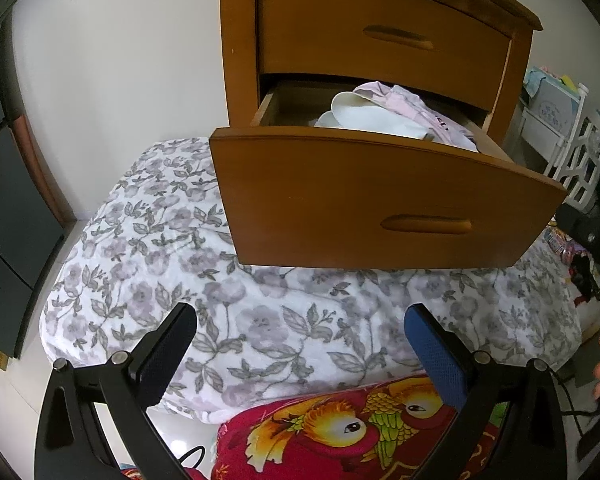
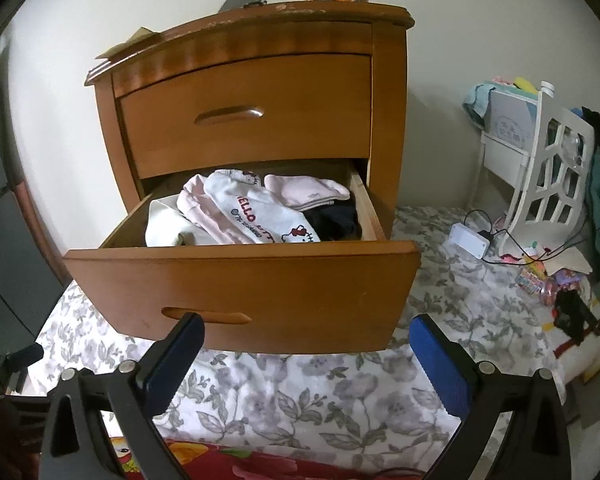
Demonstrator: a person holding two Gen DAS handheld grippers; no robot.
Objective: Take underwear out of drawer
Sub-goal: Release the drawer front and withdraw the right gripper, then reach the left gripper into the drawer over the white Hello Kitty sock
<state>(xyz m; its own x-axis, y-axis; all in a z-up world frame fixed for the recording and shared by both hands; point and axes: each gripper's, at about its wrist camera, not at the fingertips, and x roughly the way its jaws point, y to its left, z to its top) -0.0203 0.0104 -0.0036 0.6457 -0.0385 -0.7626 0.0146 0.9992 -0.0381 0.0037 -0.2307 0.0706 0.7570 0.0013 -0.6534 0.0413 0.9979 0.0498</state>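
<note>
The lower drawer [image 2: 240, 292] of the wooden nightstand [image 2: 244, 80] stands pulled well out over the flowered bedspread [image 2: 300, 400]. The upper drawer [image 2: 244, 116] is shut. Judged from this, the opening step is complete; removal has not begun, as nothing is held and every garment lies inside the drawer.

Contents, seen in the right wrist view at centre frame: a white garment with red lettering and a cartoon print [image 2: 260, 216], lying with its long axis running from upper left to lower right, its printed end toward the drawer front. A pink garment [image 2: 198, 212] lies just beside it on the left, partly beneath it. A cream piece [image 2: 164, 228] sits at the left end. A pink folded piece [image 2: 308, 192] lies toward the back right, on top of a dark garment [image 2: 336, 220] at the right end. Which of these counts as the underwear cannot be told for certain; the dark item's shape is hidden.

The left tongs [image 1: 300, 344] are spread wide and empty, low in the frame, below the drawer front and well apart from the clothes. The right tongs [image 2: 306, 352] are likewise spread wide and empty; in the picture one fingertip overlaps the drawer handle [image 2: 206, 316], though contact cannot be confirmed.

Remaining, by my estimate: reach over the front panel, close on a garment, lift it clear.
</note>
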